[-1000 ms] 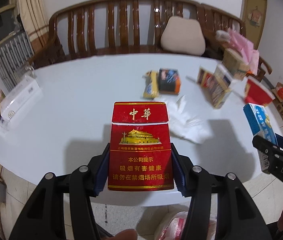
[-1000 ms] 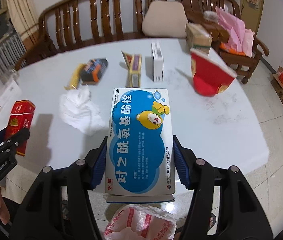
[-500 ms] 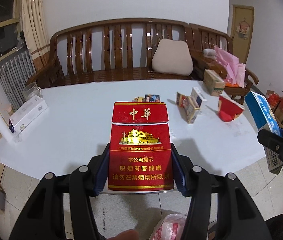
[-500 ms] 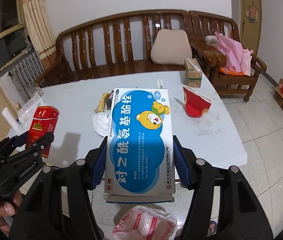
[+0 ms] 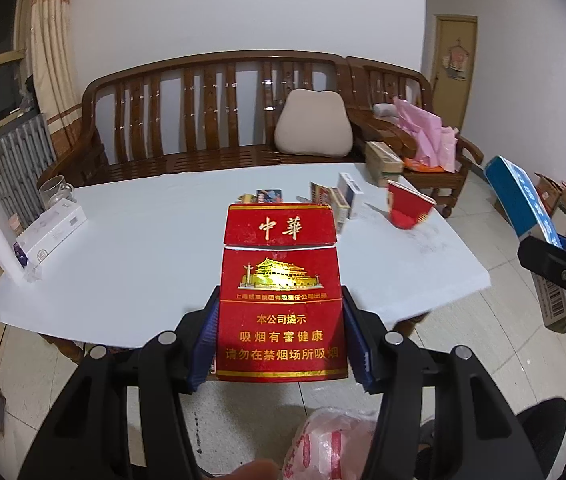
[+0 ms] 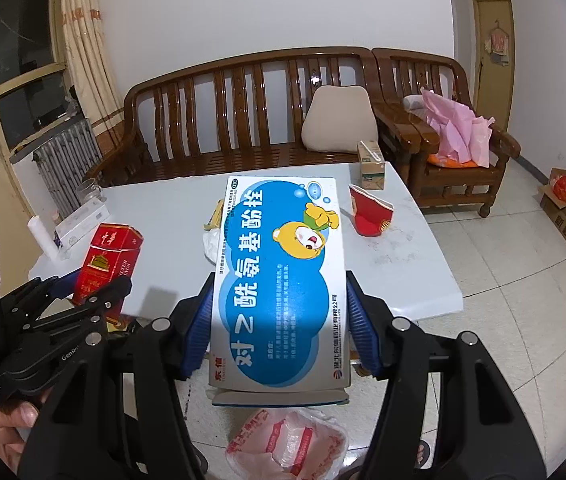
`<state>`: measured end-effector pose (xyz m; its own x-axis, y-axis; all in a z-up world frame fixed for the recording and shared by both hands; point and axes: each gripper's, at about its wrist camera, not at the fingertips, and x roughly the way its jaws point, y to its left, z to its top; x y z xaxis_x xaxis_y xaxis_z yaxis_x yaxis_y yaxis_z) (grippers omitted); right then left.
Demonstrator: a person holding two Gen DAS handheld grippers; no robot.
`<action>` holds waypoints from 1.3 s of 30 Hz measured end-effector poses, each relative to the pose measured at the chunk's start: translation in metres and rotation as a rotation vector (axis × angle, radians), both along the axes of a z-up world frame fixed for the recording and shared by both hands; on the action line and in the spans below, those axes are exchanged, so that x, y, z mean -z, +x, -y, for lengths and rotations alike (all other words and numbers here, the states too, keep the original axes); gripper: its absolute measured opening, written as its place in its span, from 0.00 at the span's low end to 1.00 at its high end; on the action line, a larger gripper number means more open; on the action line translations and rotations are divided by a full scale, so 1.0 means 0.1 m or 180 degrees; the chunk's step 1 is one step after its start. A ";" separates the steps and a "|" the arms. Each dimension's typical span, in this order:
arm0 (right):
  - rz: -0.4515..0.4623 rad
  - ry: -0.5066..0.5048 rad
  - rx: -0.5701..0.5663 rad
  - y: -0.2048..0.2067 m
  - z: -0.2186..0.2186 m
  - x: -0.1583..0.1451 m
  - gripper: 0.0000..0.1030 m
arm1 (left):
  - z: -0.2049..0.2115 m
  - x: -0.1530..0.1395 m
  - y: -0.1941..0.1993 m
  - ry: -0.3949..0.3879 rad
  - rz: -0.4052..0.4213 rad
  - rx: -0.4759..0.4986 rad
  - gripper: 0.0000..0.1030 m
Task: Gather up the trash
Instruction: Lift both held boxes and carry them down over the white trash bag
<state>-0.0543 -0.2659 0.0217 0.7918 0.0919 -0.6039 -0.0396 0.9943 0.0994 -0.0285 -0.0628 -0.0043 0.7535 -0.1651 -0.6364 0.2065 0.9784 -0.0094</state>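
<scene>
walls [image 5: 243, 8]: plain white all round; pretty bare
floor [image 6: 523, 320]: pale tiles, seen past the table edge
bench [image 5: 219, 120]: dark slatted wood, set against the back wall; a beige cushion [image 5: 313, 124] is propped on it
armchair [image 6: 455, 120]: same wood, placed right beside the bench
table [image 5: 143, 248]: white top, in front of the bench
radiator [image 6: 67, 160]: grey, under the window [image 6: 23, 64]; a cream curtain [image 6: 83, 40] is hung beside it
door [image 6: 493, 52]: yellowish, shut, far right

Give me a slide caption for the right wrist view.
Right gripper grips a blue medicine box above a plastic trash bag.
</scene>
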 end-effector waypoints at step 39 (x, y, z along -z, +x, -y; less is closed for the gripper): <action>-0.0666 0.0150 0.0167 -1.26 -0.02 1.34 0.57 | 0.28 1.63 -1.08 0.0029 -0.1015 0.0526 0.52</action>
